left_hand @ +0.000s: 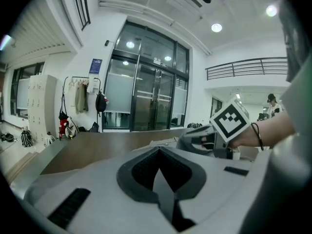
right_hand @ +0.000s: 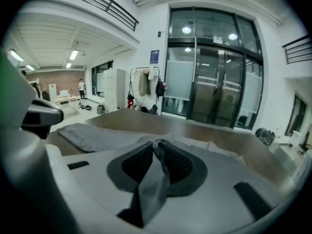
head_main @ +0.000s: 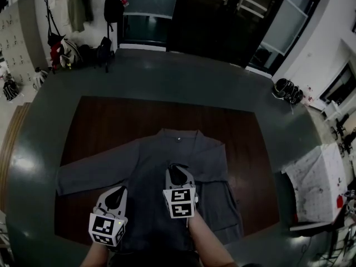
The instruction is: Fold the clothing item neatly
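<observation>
At the bottom of the head view, two forearms reach in. The left hand-held gripper (head_main: 115, 197) is clenched, and its own view shows a thin grey strip of cloth pinched between the pads. Just to its right and slightly higher in the frame, the right hand-held gripper (head_main: 178, 174) grasps a bunched fold of the grey shirt (head_main: 153, 157) between its jaws. The shirt lies flat at the centre of the dark brown worktop (head_main: 100, 121), collar towards the top of the frame. One sleeve is stretched out to the left and the other is folded in at the right. Further off, at the upper left, clothes and bags hang on a coat rack (head_main: 78, 10). Dark glass doors (head_main: 222, 15) fill the top centre.
</observation>
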`<act>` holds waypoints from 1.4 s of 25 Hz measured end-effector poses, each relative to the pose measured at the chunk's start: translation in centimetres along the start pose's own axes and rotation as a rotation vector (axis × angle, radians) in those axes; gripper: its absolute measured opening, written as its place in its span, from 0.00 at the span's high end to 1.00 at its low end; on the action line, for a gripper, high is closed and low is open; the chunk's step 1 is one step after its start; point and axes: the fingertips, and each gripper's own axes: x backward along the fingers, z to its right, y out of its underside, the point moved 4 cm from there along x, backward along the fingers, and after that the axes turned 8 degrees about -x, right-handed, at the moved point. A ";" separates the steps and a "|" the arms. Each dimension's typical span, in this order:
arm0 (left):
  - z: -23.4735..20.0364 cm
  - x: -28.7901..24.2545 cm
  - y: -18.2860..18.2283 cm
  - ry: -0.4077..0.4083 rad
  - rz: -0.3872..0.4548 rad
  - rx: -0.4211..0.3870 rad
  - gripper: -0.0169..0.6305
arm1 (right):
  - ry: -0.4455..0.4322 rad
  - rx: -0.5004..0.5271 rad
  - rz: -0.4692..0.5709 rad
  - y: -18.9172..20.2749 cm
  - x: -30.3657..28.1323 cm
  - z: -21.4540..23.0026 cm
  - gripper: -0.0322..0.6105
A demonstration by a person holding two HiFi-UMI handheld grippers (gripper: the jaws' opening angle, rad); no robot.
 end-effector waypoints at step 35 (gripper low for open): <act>-2.9 -0.8 3.3 0.027 -0.053 0.091 0.96 | -0.081 -0.046 -0.258 7.9 -4.3 -6.3 0.97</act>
